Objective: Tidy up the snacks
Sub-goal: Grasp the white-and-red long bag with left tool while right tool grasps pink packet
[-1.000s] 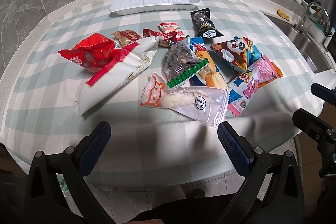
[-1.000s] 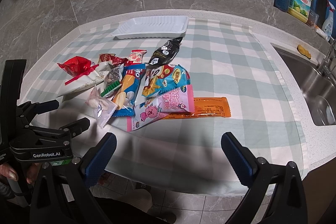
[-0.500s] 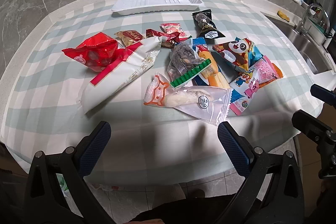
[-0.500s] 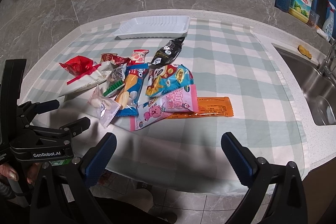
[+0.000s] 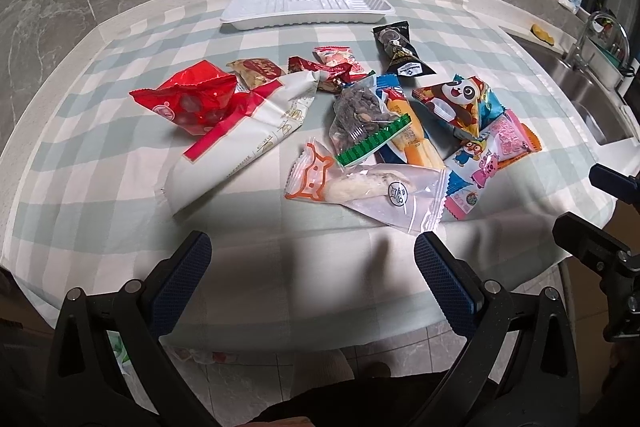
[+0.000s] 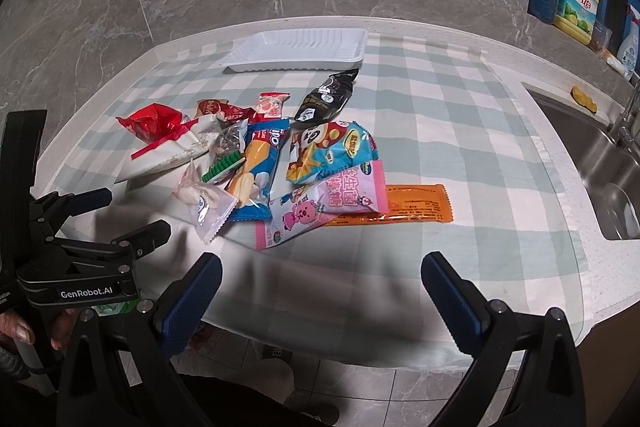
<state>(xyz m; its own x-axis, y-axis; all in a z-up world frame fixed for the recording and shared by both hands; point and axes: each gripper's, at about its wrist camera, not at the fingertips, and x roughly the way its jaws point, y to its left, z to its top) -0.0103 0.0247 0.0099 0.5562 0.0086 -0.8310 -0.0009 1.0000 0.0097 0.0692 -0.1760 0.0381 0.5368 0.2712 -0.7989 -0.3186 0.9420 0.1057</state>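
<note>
- Hovering off the near edge of the counter, the left gripper has its fingers wide apart and holds nothing; from the right wrist view it shows at the near left, gripped by a hand.
- The right gripper sits off the same near edge, further toward the sink side, fingers also spread wide and empty.
- A green and white checked cloth covers the counter and hangs over the near edge.
- A white tray lies at the far edge of the cloth, with nothing in it.
- The snacks lie in a loose heap in the middle of the cloth, apart from the tray.
- On the left side of the heap, a red bag touches a long white packet with a red band.
- Nearest the left gripper lies a clear wrapper with orange print; just behind it a clear bag with a green strip overlaps a blue and yellow packet.
- A black packet lies closest to the tray, near its right end.
- A panda packet rests against a pink packet, which lies over one end of a long orange bar.
- Small red sweets wrappers lie behind the heap.
- A steel sink is set into the right end of the counter, and a yellow bottle stands beyond it.
</note>
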